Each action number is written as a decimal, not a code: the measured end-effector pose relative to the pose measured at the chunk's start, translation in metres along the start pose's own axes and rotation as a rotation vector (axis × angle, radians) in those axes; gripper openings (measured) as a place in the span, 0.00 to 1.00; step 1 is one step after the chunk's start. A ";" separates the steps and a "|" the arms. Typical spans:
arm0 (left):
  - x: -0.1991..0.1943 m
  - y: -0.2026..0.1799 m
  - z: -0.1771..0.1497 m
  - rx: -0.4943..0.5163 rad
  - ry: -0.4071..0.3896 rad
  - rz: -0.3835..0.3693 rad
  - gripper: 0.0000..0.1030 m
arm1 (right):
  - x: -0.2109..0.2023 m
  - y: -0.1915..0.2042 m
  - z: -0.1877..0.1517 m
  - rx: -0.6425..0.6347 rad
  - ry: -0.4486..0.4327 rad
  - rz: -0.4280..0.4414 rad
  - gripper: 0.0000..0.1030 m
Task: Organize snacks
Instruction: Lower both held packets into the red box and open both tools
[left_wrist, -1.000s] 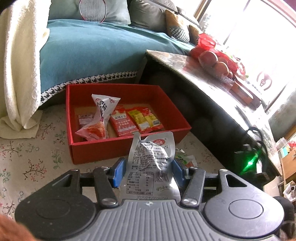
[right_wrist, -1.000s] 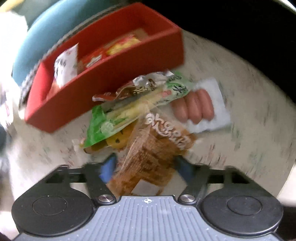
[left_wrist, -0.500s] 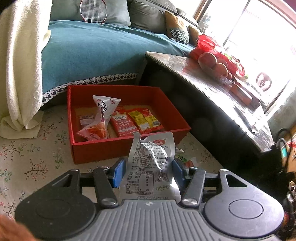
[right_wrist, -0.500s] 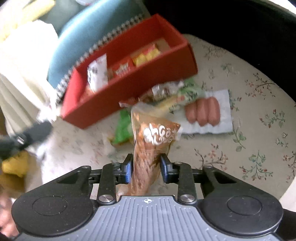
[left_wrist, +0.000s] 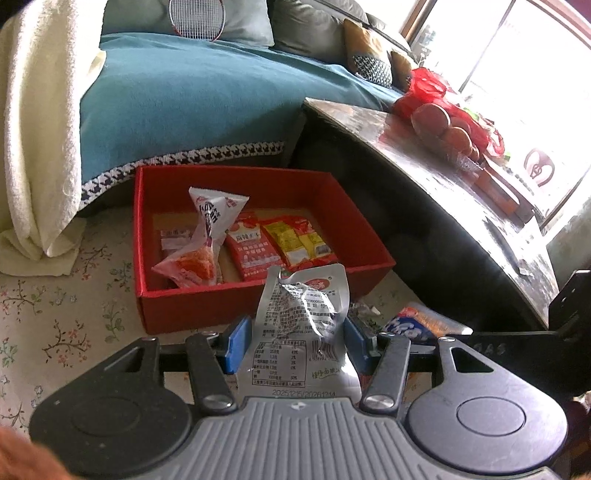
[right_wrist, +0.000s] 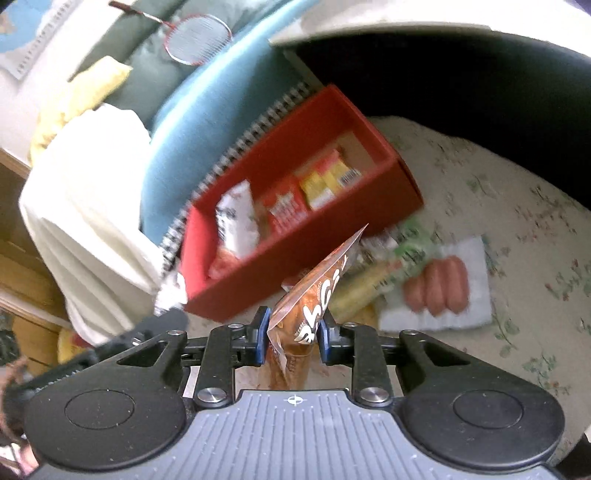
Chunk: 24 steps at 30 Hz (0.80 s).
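A red box (left_wrist: 207, 310) (right_wrist: 295, 273) sits on the floral cloth against the blue-covered sofa, holding several snack packets, one a white and orange pouch (left_wrist: 201, 240). My left gripper (left_wrist: 295, 343) is shut on a crumpled silver packet (left_wrist: 306, 310), held up just in front of the box's near wall. My right gripper (right_wrist: 293, 338) is shut on a brown snack bag (right_wrist: 314, 295), lifted off the cloth in front of the box. Loose on the cloth to the right lie a sausage pack (right_wrist: 439, 284) and green and yellow packets (right_wrist: 373, 280).
A dark low table (left_wrist: 424, 177) with a bag of red fruit (left_wrist: 443, 122) stands right of the box. A cream blanket (left_wrist: 37, 110) hangs off the sofa at left, and a racket (left_wrist: 195, 18) lies on it. The other gripper's black frame (left_wrist: 535, 347) juts in at right.
My right gripper closed on the brown bag and lifted it, tilting up so the box and sofa came into view. The left gripper stayed put with its silver packet.
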<state>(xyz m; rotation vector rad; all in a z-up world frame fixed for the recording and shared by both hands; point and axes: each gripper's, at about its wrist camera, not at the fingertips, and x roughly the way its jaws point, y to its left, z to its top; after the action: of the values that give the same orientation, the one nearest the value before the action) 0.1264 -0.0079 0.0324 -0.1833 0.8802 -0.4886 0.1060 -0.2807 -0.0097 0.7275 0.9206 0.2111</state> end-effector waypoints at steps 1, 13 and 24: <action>0.000 -0.001 0.002 0.000 -0.006 0.001 0.46 | -0.001 0.001 0.004 0.002 -0.008 0.012 0.32; 0.010 0.003 0.034 -0.047 -0.075 0.038 0.46 | 0.000 0.016 0.054 -0.005 -0.093 0.077 0.32; 0.046 -0.005 0.065 0.001 -0.109 0.110 0.46 | 0.037 0.019 0.105 -0.010 -0.101 0.034 0.32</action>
<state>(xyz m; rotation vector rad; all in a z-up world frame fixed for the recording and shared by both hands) 0.1994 -0.0370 0.0430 -0.1582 0.7790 -0.3733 0.2130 -0.3000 0.0198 0.7381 0.8113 0.2072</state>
